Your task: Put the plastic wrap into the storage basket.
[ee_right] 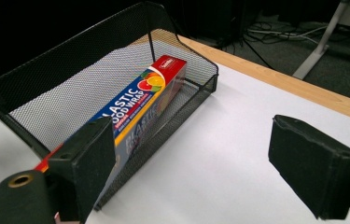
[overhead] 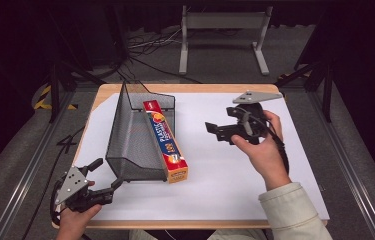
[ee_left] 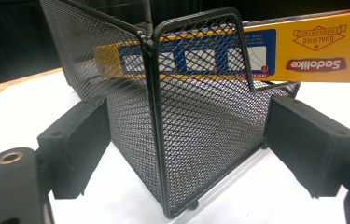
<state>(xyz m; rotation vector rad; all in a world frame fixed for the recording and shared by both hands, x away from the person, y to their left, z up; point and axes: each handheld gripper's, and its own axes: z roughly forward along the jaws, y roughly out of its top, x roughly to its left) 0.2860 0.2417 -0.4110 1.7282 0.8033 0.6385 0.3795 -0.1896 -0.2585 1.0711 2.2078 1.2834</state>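
One black mesh basket [overhead: 135,145], one box of plastic food wrap [overhead: 165,140] lying in it, its near end poking out past the low front. One desk [overhead: 255,89], wooden, with one white sheet [overhead: 235,175] over the top. Two claws: left claw [overhead: 106,175] at the near left corner, right claw [overhead: 214,131] over the right half of the sheet, two black jaws on each, four jaws total. One grey three-cornered plate on each claw, two total. Two hands, one per claw. One grey metal stand [overhead: 223,35] on the floor beyond the desk, two legs.
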